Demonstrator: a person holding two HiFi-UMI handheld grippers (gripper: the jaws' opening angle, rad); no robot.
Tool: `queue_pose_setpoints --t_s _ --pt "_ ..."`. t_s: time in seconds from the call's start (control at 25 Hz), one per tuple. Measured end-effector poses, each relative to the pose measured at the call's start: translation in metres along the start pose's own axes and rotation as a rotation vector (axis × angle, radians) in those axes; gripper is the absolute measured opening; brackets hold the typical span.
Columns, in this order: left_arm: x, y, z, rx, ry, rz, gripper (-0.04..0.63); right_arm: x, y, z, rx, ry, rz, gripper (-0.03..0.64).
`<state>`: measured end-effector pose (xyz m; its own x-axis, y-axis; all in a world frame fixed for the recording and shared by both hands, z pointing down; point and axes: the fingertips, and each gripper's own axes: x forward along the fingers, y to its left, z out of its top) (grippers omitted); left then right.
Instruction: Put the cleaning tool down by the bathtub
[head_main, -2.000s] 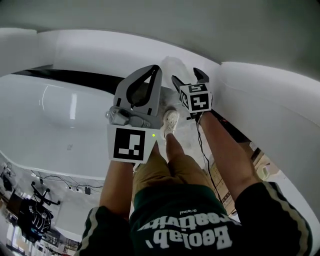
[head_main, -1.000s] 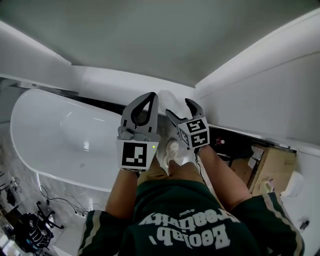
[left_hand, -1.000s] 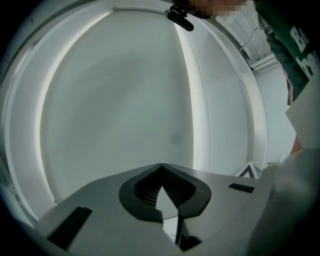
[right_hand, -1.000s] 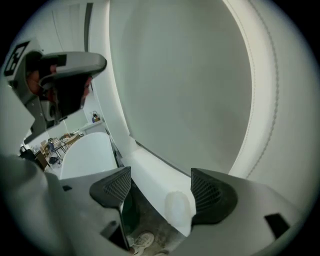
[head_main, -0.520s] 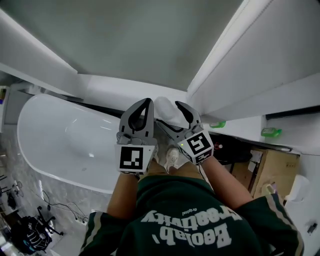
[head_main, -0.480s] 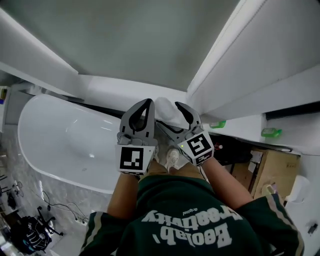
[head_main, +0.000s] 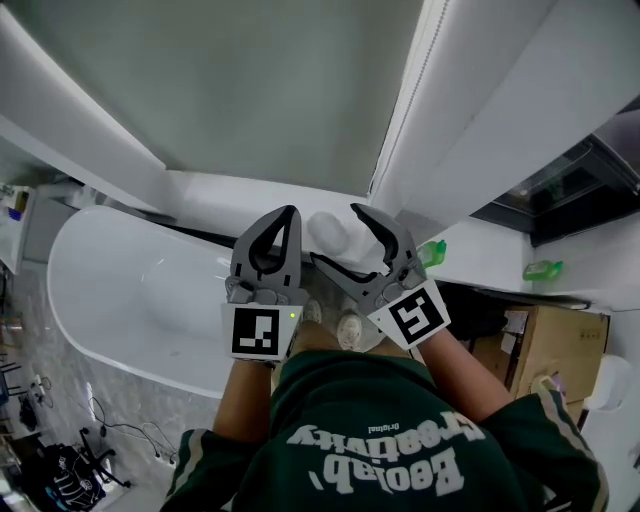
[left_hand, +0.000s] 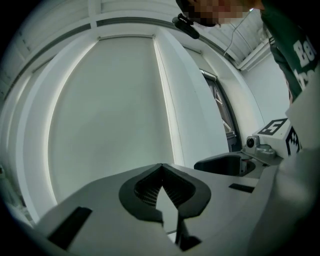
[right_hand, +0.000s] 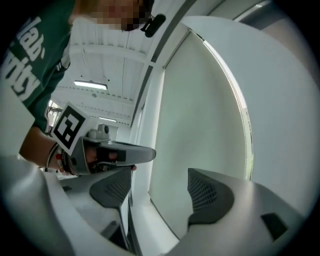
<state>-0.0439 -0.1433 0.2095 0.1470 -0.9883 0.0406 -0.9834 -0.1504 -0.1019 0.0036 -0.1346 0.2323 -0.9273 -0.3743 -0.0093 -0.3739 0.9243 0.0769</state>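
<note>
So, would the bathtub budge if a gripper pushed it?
Probably not: the bathtub is big and bulky, so likely heavy. Its glossy white shell looks hard and slippery; jaws would likely skid.

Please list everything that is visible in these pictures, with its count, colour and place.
White oval bathtub: one, white, lower left.
Small green items: two, green, on the white ledge at right; kind unclear.
Brown cardboard box: one, brown, below that ledge.
White rounded object: one, white, centre, by the wall's foot; kind unclear.
Black cables and gear: several, black, floor at bottom left.
Pale shoes: two, off-white, centre.
Left hand-held gripper: one, grey, jaws shut, empty.
Right hand-held gripper: one, grey, jaws apart, empty.
</note>
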Motion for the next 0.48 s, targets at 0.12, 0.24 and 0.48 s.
queue_pose_setpoints --t_s 0.12,0.24,0.48 --pt "-0.005 -0.007 0.016 0.017 -0.024 -0.02 0.009 -0.015 -0.005 0.032 -0.021 -0.052 -0.018 0.359" --pt "-0.008 -0.014 0.029 0.054 -0.038 -0.039 0.009 -0.025 -0.005 0.055 -0.091 -0.088 -0.022 0.359" --pt "-0.02 -0.016 0.048 0.116 -0.067 -0.061 0.009 -0.036 -0.001 0.093 -0.132 -0.198 -0.027 0.353"
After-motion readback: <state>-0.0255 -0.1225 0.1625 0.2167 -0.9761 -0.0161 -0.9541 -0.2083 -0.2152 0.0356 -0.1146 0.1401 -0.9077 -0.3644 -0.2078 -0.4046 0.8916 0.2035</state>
